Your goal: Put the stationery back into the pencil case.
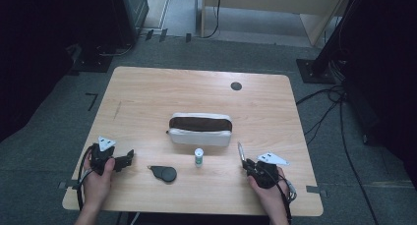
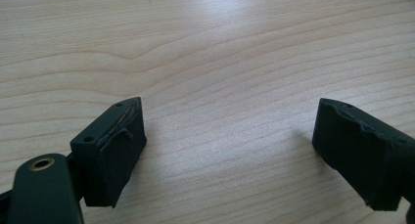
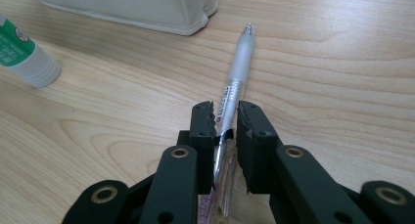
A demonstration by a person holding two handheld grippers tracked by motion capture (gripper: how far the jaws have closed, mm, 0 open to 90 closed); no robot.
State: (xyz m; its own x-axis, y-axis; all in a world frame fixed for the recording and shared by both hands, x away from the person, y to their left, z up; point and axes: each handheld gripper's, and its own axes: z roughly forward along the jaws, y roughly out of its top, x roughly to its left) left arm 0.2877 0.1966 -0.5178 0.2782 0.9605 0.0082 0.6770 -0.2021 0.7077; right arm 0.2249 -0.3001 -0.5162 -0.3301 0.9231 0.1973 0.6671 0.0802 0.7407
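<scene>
We are holding a clear plastic pen with a frosted grip (image 3: pixel 237 75) in our right gripper (image 3: pixel 226 117), its fingers (image 3: pixel 203 121) pinching the barrel near the back half, so the tip is pointing away toward the white fabric pouch with the dark brown open top (image 1: pixel 200 128). In the high view the pen (image 1: pixel 241 152) is standing out ahead of the right gripper (image 1: pixel 250 166), near the pouch's right end but apart from it.

Our left gripper (image 1: pixel 129 158) is resting low over the bare wooden bench (image 1: pixel 147 92) at the near left, its fingers (image 2: pixel 113 145) spread wide with nothing between them.

We are judging that the pen is meant for the pouch. To do this well, we are keeping the pinch firm, since a smooth round barrel can swivel or slip lengthwise. We are lifting enough to clear the pouch's near wall, then lining the pen along the length of the opening instead of across it, and lowering the tip in first before letting go. The soft pouch may shift or sag, so bringing the free left gripper across to steady its left end looks wise.

A small white tube with a green label (image 1: pixel 198 157) and a black round flat thing (image 1: pixel 164 173) are lying between the grippers, so we are steering clear of them.
</scene>
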